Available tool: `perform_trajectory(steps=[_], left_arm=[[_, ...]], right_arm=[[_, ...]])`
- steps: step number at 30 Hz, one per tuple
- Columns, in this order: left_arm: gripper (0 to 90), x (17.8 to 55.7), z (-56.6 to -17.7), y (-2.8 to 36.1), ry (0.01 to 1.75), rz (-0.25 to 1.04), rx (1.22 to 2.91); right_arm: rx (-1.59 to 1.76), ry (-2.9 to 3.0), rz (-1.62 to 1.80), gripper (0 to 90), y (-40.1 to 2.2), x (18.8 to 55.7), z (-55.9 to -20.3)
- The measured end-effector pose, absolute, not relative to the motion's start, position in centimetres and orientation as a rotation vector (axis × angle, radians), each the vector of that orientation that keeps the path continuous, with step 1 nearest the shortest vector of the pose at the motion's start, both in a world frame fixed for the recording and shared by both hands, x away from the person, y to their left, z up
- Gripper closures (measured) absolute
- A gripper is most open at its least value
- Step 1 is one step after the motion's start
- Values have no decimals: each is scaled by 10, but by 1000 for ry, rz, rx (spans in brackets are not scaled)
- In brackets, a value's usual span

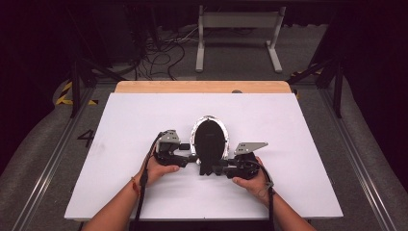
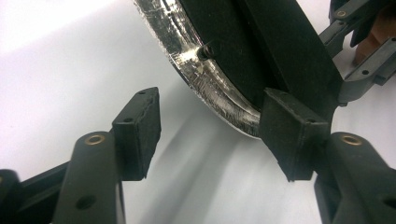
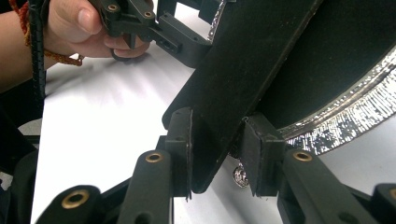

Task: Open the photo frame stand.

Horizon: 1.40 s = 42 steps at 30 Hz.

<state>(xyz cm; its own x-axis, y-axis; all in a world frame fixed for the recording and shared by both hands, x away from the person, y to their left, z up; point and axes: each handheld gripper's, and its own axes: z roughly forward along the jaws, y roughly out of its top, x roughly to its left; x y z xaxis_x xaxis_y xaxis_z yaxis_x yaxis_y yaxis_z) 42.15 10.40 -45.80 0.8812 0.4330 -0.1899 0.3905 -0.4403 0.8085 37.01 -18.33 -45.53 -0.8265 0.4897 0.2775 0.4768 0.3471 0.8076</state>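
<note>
Item: black oval pan point(image 1: 210, 138) with a silver foil rim, resting near the middle of the white table point(image 1: 120, 125).

Your right gripper point(image 3: 217, 154) pinches the pan's flat black handle point(image 3: 243, 84) between both pads. Your left gripper point(image 2: 210, 133) stands spread at the foil rim point(image 2: 210, 79); one pad lies against the pan's edge, the other is clear of it, over bare table.
</note>
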Motion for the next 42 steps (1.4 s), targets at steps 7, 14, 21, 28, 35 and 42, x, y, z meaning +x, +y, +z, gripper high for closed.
perform_trajectory(steps=[7,14,21,28,35,42], left_arm=[[462,425,-460,103,545,-1,2043],[574,420,-451,101,524,15,2040],[653,413,-443,101,489,63,2016],[673,405,-438,97,431,113,2009],[683,396,-438,97,394,160,2027],[681,389,-442,101,399,183,2050]], right_arm=[[906,2552,1540,666,-183,371,-456],[901,2551,1486,681,-184,371,-457],[915,2533,1478,724,-184,371,-457],[952,2524,1512,702,-189,373,-456],[939,2514,1536,731,-191,371,-452],[877,2505,1514,745,-185,365,-446]])
